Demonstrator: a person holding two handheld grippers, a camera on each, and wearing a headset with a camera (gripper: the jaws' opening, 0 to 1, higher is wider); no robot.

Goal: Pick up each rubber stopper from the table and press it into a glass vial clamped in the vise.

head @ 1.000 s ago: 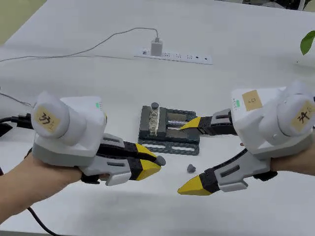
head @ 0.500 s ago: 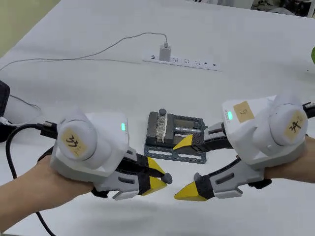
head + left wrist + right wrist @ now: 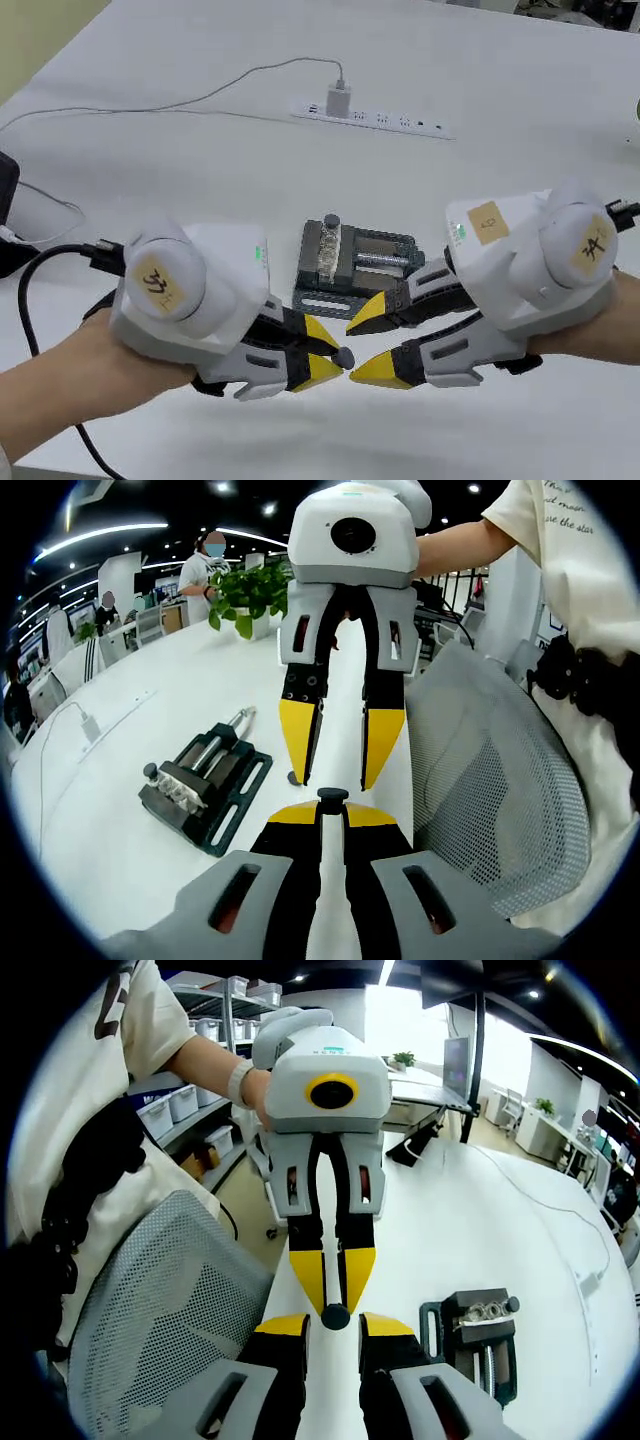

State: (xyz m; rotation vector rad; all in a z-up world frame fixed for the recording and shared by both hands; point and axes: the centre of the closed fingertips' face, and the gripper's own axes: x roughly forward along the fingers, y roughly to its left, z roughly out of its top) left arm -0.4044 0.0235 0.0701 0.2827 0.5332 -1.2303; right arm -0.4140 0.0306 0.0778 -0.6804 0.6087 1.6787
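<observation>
Where the two grippers meet tip to tip, near side of the vise [image 3: 380, 262]: one rubber stopper [image 3: 343, 357], pinched in the closed tips of the left gripper [image 3: 338, 360]. Right gripper [image 3: 352, 351]: jaws moderately apart, empty, mouth facing the stopper head-on. Glass vials [image 3: 325, 252]: clamped, beyond both tips.

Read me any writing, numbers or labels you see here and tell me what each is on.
"33", handwritten, uncertain: round sticker on left tongs.
"5", perhaps: square label on right tongs.
"34", uncertain: round label on right tongs.
"make the star": person's shirt; line above cut off.
Power strip markings: too small to read.
</observation>
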